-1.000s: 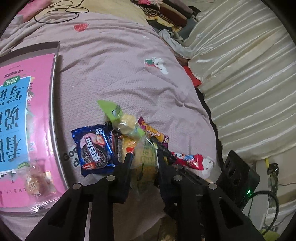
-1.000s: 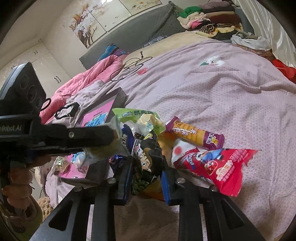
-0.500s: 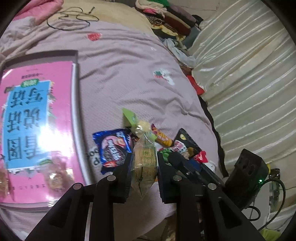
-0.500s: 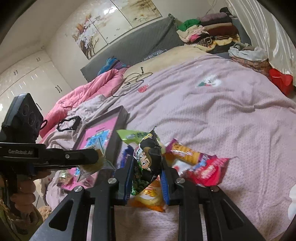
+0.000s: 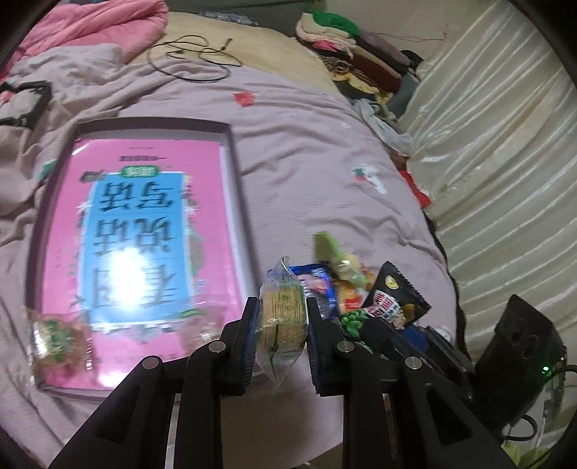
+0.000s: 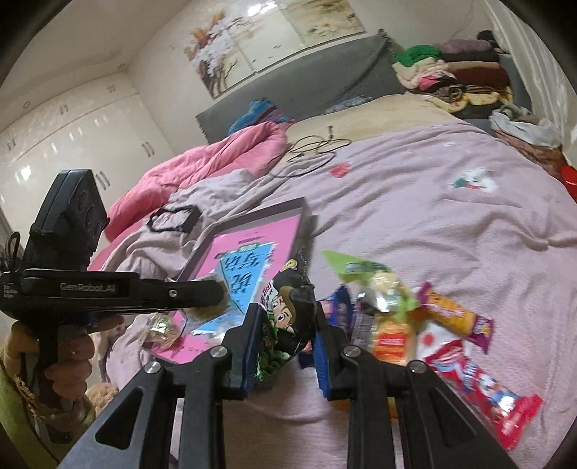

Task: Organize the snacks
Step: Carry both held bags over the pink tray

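My left gripper (image 5: 282, 324) is shut on a clear pack of yellow crackers (image 5: 282, 317), held in the air by the right edge of a grey tray (image 5: 236, 202) lined with a pink and blue sheet. My right gripper (image 6: 287, 324) is shut on a black snack bag with a cartoon face (image 6: 288, 310), also lifted; the bag shows in the left wrist view (image 5: 393, 306). The other snacks lie in a heap on the pink bedspread (image 6: 414, 216): an orange bar (image 6: 454, 314), a red and white pack (image 6: 479, 386), a green pack (image 6: 357, 268). A small snack pack (image 5: 57, 339) lies in the tray's near left corner.
A black cable (image 5: 194, 61) and a pink quilt (image 5: 93, 25) lie at the bed's far end. Piled clothes (image 5: 353, 54) sit at the far right. A cream curtain (image 5: 505, 162) hangs along the right side. A black strap (image 6: 173, 220) lies left of the tray.
Both grippers have lifted with their packs. The left one has swung left toward the tray, which now fills more of its view. The snack heap has dropped lower and to the right.
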Motion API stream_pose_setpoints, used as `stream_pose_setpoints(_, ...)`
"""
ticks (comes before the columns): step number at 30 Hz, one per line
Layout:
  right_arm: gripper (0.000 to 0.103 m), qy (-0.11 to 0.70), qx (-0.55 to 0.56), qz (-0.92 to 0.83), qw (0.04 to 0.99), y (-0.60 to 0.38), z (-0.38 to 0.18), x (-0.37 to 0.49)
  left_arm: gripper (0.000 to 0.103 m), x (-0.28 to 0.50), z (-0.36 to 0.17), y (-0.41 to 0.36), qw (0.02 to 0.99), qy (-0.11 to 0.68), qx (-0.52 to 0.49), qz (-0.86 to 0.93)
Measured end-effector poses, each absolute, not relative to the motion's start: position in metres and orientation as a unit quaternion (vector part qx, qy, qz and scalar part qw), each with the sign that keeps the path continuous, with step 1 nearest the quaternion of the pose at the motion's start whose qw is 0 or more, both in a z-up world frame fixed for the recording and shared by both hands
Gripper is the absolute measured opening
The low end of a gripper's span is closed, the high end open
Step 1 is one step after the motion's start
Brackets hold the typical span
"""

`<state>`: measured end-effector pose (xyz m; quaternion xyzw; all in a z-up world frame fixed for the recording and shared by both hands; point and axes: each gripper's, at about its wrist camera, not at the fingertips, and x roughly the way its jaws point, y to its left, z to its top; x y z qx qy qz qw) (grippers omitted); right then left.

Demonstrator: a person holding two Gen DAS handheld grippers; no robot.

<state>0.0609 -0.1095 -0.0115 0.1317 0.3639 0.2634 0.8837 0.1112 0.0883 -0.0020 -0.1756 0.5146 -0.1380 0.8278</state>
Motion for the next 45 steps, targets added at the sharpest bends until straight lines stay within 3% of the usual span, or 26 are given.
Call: stream_pose_setpoints(45, 0.027, 0.396, 0.051, 0.352, 0.847, 0.002, -0.020, 0.062, 0.024, 0.081, -0.046, 0.147, 0.850, 0.518, -0.099, -0.010)
